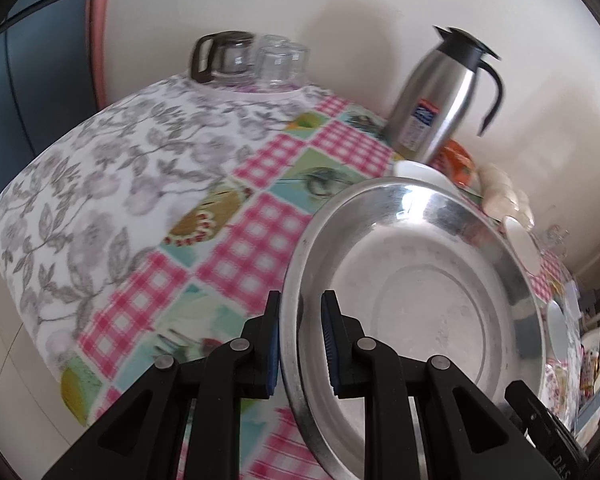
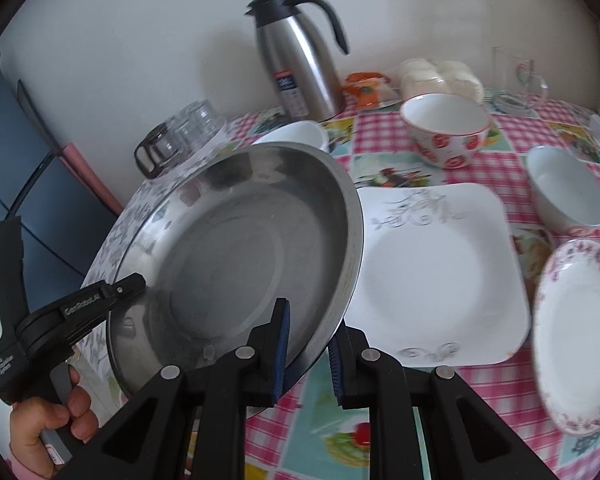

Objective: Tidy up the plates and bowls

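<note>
A wide steel plate [image 1: 420, 288] [image 2: 236, 248] hangs tilted above the table, held by both grippers on opposite rims. My left gripper [image 1: 300, 340] is shut on its left rim; it also shows in the right wrist view, the left gripper [image 2: 132, 286]. My right gripper [image 2: 310, 348] is shut on the plate's right rim. Beside it on the cloth lie a square white plate [image 2: 440, 268], a floral-rimmed plate [image 2: 580, 336], a rose-patterned bowl [image 2: 446, 128], a white bowl [image 2: 564, 190] and another white bowl [image 2: 300, 136] behind the steel plate.
A steel thermos jug [image 2: 296, 60] [image 1: 440, 96] stands at the back by the wall. Upturned glasses [image 1: 280, 60] and a glass carafe [image 1: 224, 56] sit at the far left corner. A glass mug [image 2: 516, 80] and a food packet [image 2: 440, 74] are at the back right. The checked tablecloth [image 1: 148, 184] covers the table.
</note>
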Motion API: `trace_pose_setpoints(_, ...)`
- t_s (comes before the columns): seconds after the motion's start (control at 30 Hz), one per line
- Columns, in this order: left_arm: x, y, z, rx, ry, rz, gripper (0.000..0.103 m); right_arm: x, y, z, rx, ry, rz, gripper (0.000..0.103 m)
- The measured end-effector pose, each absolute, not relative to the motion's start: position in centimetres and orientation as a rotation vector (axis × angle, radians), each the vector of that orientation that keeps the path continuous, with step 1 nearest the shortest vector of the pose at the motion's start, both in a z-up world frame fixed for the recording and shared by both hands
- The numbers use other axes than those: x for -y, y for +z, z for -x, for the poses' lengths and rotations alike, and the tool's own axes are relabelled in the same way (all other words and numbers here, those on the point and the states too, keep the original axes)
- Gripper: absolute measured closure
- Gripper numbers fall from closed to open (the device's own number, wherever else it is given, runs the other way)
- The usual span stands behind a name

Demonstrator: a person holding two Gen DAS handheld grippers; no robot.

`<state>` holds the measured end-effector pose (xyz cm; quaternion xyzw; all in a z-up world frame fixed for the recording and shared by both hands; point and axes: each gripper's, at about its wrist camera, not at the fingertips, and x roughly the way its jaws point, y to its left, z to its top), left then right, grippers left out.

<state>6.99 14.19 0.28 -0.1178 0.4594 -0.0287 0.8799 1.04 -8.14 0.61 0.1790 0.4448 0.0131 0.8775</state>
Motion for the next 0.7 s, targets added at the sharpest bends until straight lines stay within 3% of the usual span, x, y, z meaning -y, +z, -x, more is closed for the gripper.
trace_pose_setpoints(0.7, -1.8, 1.2, -7.1, -0.989, -0.239, 0.09, 0.083, 19.1, 1.5, 1.7, -0.88, -0.167, -0.457, 0.083)
